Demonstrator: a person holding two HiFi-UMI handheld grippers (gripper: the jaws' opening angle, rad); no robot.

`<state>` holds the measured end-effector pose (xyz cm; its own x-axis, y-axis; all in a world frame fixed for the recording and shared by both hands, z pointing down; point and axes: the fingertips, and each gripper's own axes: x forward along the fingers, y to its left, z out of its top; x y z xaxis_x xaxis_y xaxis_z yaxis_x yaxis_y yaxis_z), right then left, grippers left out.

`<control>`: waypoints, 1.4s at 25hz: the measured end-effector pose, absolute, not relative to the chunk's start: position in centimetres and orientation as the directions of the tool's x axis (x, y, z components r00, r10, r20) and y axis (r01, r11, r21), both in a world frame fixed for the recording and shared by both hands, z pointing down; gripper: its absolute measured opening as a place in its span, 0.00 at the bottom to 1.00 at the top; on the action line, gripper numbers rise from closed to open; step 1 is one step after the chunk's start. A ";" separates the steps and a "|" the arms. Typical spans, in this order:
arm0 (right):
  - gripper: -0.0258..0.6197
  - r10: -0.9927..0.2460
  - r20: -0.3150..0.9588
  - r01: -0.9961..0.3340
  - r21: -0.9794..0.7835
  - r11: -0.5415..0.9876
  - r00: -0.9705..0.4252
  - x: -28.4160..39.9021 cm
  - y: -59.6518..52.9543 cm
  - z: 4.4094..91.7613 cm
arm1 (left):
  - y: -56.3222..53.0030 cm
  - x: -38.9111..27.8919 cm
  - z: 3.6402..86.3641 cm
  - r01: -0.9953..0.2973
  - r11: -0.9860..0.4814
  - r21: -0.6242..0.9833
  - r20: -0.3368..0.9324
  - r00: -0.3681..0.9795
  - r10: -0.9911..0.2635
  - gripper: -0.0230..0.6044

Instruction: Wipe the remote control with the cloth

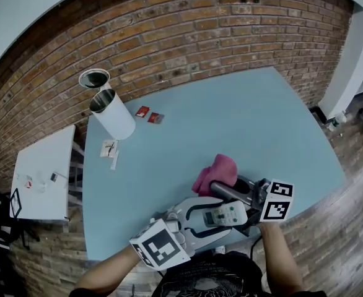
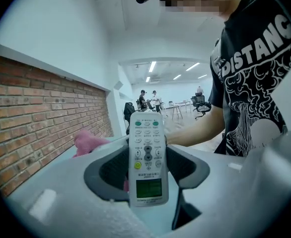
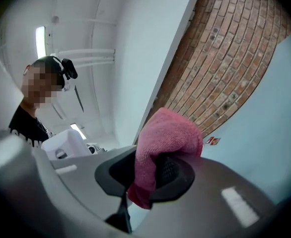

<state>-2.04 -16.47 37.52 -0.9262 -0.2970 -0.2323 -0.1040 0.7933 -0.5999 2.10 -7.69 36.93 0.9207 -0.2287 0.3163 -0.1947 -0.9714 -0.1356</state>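
Remote control, a white plastic slab with rows of grey buttons and a small green display (image 2: pixel 146 152), sits lengthwise between the jaws of the left gripper (image 2: pixel 146 171). The two dark pads pinch its long edges near the display end. It is held in the air over the near edge of the pale blue tabletop (image 1: pixel 231 122), with the button face turned up and the other end jutting free.

Further right, the pink fluffy cloth (image 3: pixel 168 133) is bunched and clamped between the pads of the right gripper (image 3: pixel 146 175), and a soft fold bulges past the tips. In the head view the cloth is just beyond the remote. In the left gripper view it lies off to one side of the button face, not on it, and whether it brushes an edge I cannot tell.

The step in hand looks like bringing cloth to face. Lead with the bulging fold, so that no hard jaw tip scrapes the buttons. The unsupported end will likely lever under pressure, so press lightly and stroke along the length toward the pinched end while the left grip holds firm. The strips under the pads probably need a re-grip later.
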 end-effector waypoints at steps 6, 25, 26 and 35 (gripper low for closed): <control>0.14 -0.267 -0.219 -0.082 -0.610 0.788 -0.939 -2.9 -15.9 38.3 | -7.5 2.3 36.4 -0.193 -0.971 -0.140 0.300 0.926 -0.227 0.41; 0.14 -0.227 -0.219 -0.016 -0.686 0.728 -0.949 -4.4 -14.0 41.1 | -7.6 2.3 36.0 -0.205 -0.963 -0.176 0.316 0.914 -0.253 0.41; 0.14 -0.249 -0.211 -0.036 -0.690 0.723 -0.945 -4.2 -14.2 41.4 | -7.7 2.2 36.5 -0.208 -0.961 -0.182 0.331 0.907 -0.259 0.41; 0.14 -0.562 0.013 -0.411 -0.697 0.588 -0.827 1.7 -17.7 46.5 | -9.3 -1.8 47.2 -0.257 -0.953 -0.163 0.615 0.728 -0.301 0.41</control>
<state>1.74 -17.69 46.52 -0.8271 -0.5619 0.0133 -0.4109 0.5883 -0.6965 -1.77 -9.29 47.24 0.7283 -0.3012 0.6155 -0.2565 -0.9528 -0.1626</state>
